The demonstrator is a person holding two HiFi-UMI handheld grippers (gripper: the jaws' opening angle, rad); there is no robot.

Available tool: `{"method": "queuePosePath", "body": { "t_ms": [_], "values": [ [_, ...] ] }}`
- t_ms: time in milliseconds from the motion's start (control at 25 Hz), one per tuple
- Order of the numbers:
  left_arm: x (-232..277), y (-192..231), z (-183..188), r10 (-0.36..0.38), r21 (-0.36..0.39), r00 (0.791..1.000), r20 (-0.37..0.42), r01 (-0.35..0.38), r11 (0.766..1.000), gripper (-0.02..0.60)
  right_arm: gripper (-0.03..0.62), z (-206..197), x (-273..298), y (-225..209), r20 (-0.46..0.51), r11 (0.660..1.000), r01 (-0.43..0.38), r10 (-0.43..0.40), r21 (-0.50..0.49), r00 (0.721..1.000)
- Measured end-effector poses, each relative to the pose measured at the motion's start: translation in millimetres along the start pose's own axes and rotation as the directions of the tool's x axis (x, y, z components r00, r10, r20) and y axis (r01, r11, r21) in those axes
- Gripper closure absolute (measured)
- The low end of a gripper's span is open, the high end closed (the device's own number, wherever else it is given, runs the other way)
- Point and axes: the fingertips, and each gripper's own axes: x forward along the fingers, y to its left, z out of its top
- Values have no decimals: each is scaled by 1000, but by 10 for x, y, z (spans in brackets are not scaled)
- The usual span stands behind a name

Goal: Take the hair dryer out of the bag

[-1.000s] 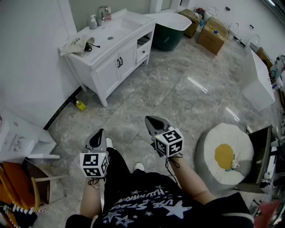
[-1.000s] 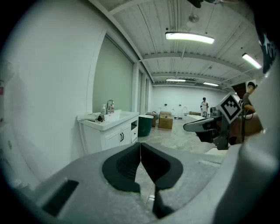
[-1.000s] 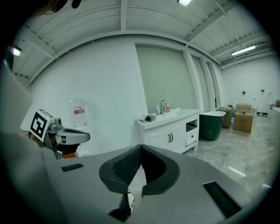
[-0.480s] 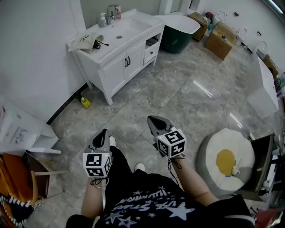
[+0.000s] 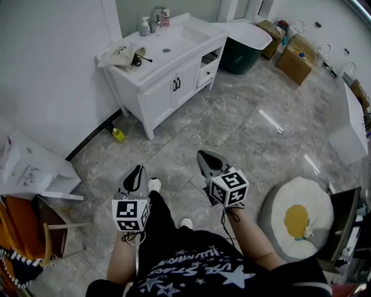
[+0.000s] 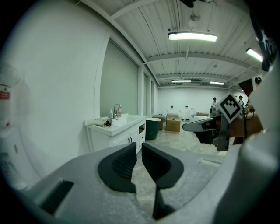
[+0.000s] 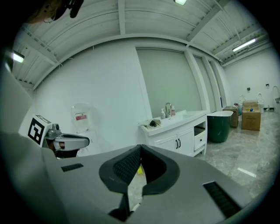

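We hold both claws pressed together, pinching nothing: the left claw (image 5: 137,169) and the right claw (image 5: 201,154) hang side by side over the grey tiled floor (image 5: 232,125). The cream bag (image 5: 120,53) lies on the left end of the surface (image 5: 194,36) of one white vanity (image 5: 165,96), well apart from both claws. One black piece (image 5: 139,58) sits at its mouth, too small for us to name. By the one faucet (image 5: 155,13) we count two bottles (image 5: 145,26). One small yellow bottle (image 5: 118,134) stands on the floor by the wall, near the vanity's left leg and off to the side of the tiles between us and the bag. Past the vanity are one dark green tub (image 5: 240,55) and two cardboard boxes (image 5: 298,59). One fried-egg pouf (image 5: 295,217) sits near the right claw.
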Motion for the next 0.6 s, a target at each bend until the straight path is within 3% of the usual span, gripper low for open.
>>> {"method": "queuePosePath", "body": {
  "t_ms": [40, 120, 160, 360, 600],
  "values": [
    [46, 50, 26, 1, -3, 1000, 8, 0, 1000, 540, 587, 35, 62, -15, 5, 1000, -3, 3, 7, 1000],
    [165, 162, 71, -3, -8, 1000, 16, 3, 1000, 407, 524, 107, 208, -52, 11, 1000, -10, 10, 18, 1000],
    [235, 231, 90, -2, -9, 1000, 17, 2, 1000, 375, 508, 141, 292, -70, 11, 1000, -14, 14, 21, 1000],
    [723, 720, 158, 6, -32, 1000, 12, -5, 999, 297, 405, 250, 880, -176, -24, 999, -31, 32, 24, 999],
    [1539, 1405, 325, 4, -45, 1000, 9, -3, 999, 250, 368, 453, 1769, -488, -65, 999, 10, -7, 37, 998]
  ]
}}
